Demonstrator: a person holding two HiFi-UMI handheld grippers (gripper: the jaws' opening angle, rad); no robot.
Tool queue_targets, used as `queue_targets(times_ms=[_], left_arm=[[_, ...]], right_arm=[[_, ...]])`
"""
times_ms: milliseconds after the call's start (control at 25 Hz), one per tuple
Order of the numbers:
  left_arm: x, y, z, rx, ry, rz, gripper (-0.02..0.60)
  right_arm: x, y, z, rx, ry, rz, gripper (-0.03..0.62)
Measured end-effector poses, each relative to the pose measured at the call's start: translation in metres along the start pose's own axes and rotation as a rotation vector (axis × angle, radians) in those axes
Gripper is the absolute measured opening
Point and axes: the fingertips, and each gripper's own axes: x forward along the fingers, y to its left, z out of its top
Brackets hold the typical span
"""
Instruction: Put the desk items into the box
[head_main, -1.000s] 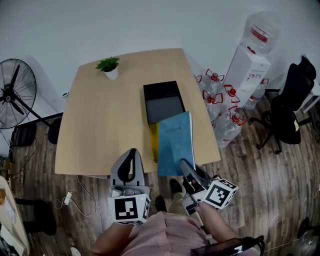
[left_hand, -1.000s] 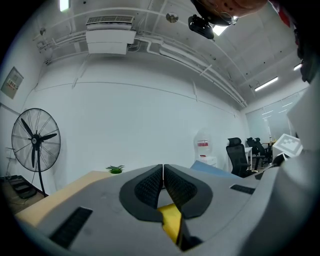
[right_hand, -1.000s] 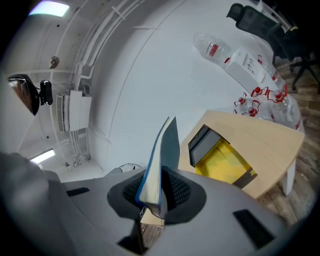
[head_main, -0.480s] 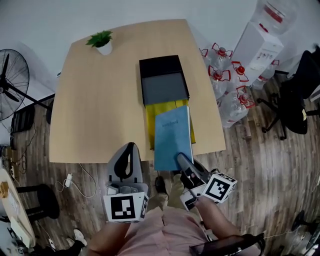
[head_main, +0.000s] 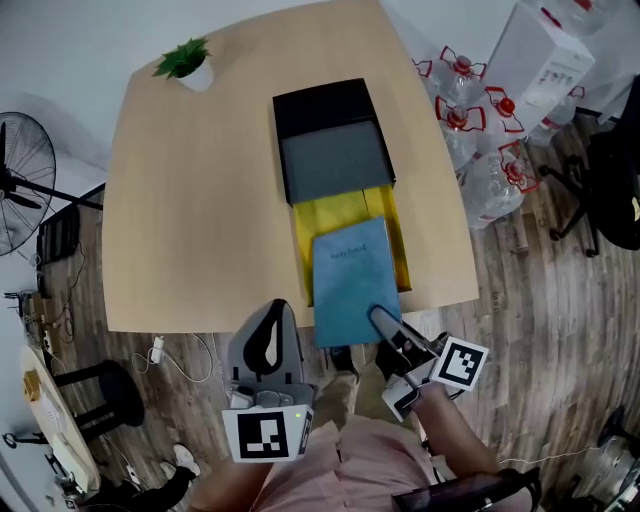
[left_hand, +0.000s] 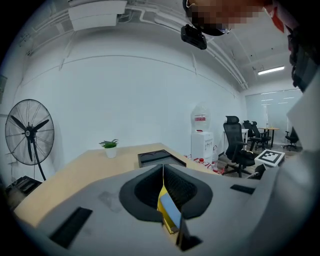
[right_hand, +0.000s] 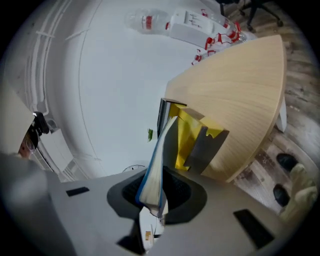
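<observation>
A blue notebook lies on a yellow flat item at the table's front edge, its near end sticking out past the edge. My right gripper is shut on that near end; in the right gripper view the notebook runs edge-on between the jaws of the right gripper. Beyond the yellow item stands the open black box with a grey inside. My left gripper hangs in front of the table, left of the notebook, its jaws pressed together on nothing.
A small potted plant stands at the wooden table's far left corner. Several water bottles and a dispenser are on the floor to the right, with an office chair beyond. A fan stands left.
The notebook has drawn back from the black box toward the front edge, uncovering more of the yellow item. The left gripper stays shut in front of the table.
</observation>
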Motion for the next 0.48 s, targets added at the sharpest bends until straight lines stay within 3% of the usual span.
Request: queue_targets(times_ms=[240,480], left_arm=[[0.014,0.002,-0.018,-0.006,0.047,-0.004,0.014],[0.02,0.0,-0.025,0.003,0.063,-0.019,0.014]], right_arm=[[0.005,-0.033,0.001,0.146,0.012,-0.014,0.058],[0.011,-0.038,0.007,0.121,0.008,0.008,0.079]])
